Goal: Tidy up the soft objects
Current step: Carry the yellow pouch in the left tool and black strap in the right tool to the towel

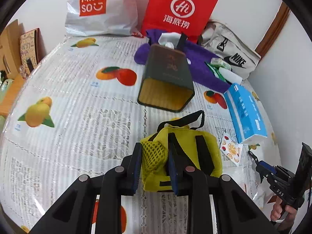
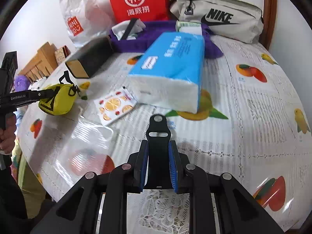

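Left wrist view shows the left gripper point(image 1: 154, 165) closed on a small yellow pouch point(image 1: 181, 156), its blue pads pressing the mesh pocket on the pouch's near corner. The pouch sits low over the fruit-printed tablecloth point(image 1: 68, 97), its black strap looping up behind. Beyond it a dark green box point(image 1: 167, 80) lies on its side with its open end facing the camera. A purple towel point(image 1: 202, 66) lies behind the box, and a blue tissue pack point(image 1: 245, 113) rests to the right, with a fruit-patterned sachet point(image 1: 231, 149) just beside it.

Right wrist view shows the right gripper point(image 2: 158, 165) closed on a black clip point(image 2: 159, 150), which stands upright between the pads. It hovers over the tablecloth, near the tissue pack. At the back stand a white shopping bag point(image 2: 81, 13), a red paper bag point(image 2: 136, 0) and a grey sports bag point(image 2: 218, 15).
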Motion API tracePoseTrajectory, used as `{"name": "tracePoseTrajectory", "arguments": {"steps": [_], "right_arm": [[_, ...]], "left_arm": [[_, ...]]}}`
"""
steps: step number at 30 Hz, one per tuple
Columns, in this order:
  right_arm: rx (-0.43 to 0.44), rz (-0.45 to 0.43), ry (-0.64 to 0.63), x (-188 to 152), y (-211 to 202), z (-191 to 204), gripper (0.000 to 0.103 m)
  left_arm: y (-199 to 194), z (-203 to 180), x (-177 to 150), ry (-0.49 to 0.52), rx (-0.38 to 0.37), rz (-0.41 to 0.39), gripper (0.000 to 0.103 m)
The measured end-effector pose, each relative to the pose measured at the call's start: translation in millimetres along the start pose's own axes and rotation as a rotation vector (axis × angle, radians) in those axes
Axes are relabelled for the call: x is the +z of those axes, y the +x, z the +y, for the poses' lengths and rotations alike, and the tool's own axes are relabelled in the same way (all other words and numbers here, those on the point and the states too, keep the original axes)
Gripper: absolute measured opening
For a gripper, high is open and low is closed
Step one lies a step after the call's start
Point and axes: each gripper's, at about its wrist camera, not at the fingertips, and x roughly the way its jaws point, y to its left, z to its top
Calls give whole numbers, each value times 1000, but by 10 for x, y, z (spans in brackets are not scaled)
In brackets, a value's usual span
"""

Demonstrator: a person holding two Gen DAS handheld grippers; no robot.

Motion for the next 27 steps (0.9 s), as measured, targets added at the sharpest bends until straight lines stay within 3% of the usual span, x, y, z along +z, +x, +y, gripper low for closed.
{"name": "tracePoseTrajectory", "arguments": {"steps": [17,27], "right_arm": [[88,-109,-33,394,-440,133,21],[59,-161,-53,870,-475,42,21]], "left_arm": [[-265,-122,364,-1,-14,-79,24],[-246,-244,783,29,-7,-120,24]]}}
